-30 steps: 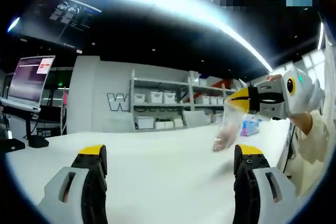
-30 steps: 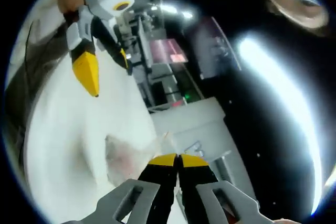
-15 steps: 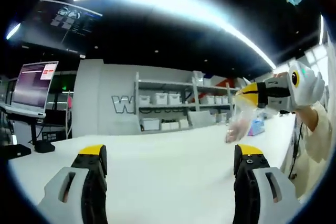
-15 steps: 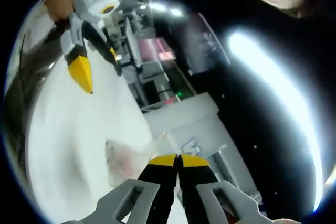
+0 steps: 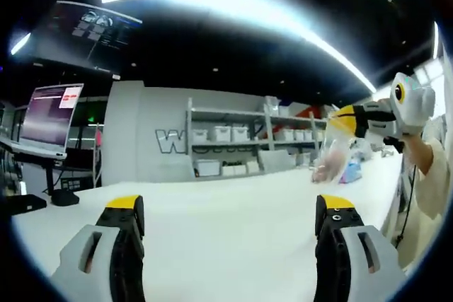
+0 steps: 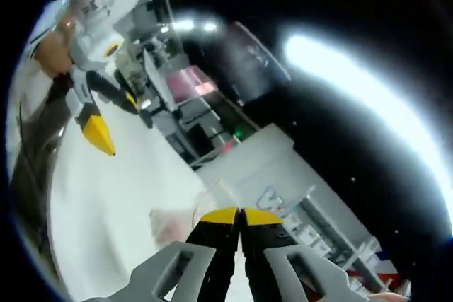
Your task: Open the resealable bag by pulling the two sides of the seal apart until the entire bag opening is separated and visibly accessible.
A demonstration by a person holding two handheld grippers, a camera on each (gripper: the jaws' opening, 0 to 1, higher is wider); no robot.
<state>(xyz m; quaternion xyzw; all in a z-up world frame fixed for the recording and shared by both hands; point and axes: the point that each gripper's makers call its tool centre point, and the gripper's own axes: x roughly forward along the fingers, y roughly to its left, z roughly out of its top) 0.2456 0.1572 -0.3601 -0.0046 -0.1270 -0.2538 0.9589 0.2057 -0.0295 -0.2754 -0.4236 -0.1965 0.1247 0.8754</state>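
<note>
Two sets of tongs work above a white counter (image 5: 226,231). In the left gripper view, the left tongs (image 5: 230,210) rise from 6 o'clock with jaws spread wide and nothing between them. At 9 o'clock a monitor (image 5: 46,114) stands at the counter's far edge; at 12 o'clock shelves (image 5: 241,150) hold white bins. At 3 o'clock the right tongs (image 5: 338,119) are raised over the counter with the clear resealable bag (image 5: 331,159) hanging from their tips. In the right gripper view, those tongs (image 6: 240,214) are pressed together on the bag's (image 6: 180,221) top edge at 6 o'clock, with the left tongs (image 6: 113,129) at 10 o'clock.
</note>
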